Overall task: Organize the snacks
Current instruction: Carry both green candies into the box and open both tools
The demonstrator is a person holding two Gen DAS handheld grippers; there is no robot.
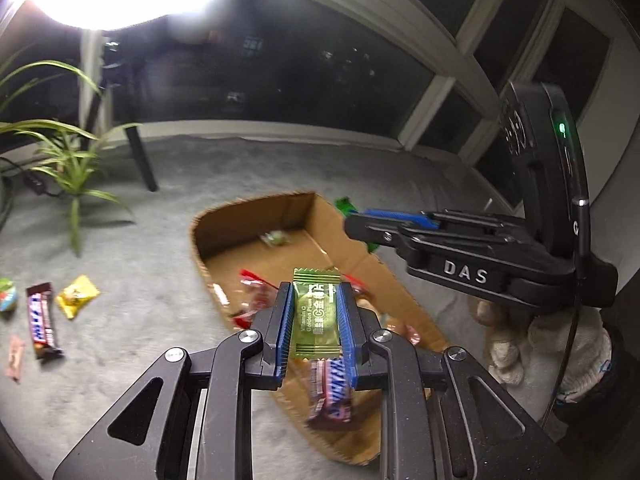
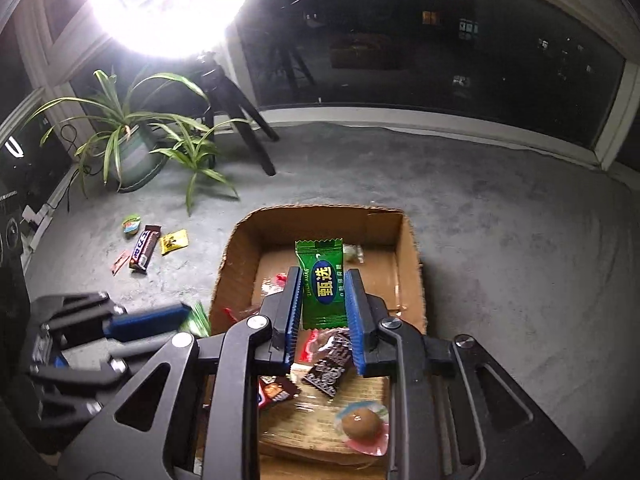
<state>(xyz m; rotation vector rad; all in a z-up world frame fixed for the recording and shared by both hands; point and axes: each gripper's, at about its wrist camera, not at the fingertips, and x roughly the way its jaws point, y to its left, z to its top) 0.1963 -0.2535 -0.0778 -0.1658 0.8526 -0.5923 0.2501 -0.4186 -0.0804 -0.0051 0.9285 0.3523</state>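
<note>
Crinkly foil sachets point(image 1: 316, 314) point(image 2: 323, 288) (zigzag-edged) sit pinched in both claws point(image 1: 313, 328) point(image 2: 325, 316).

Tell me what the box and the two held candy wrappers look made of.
Box: corrugated cardboard, matte brown, ragged cut rim. Green candy in the right claw: glossy plastic film, crimped zigzag ends. Golden plum candy in the left claw: shiny film, probably metallised, with a yellow-green sheen.
</note>
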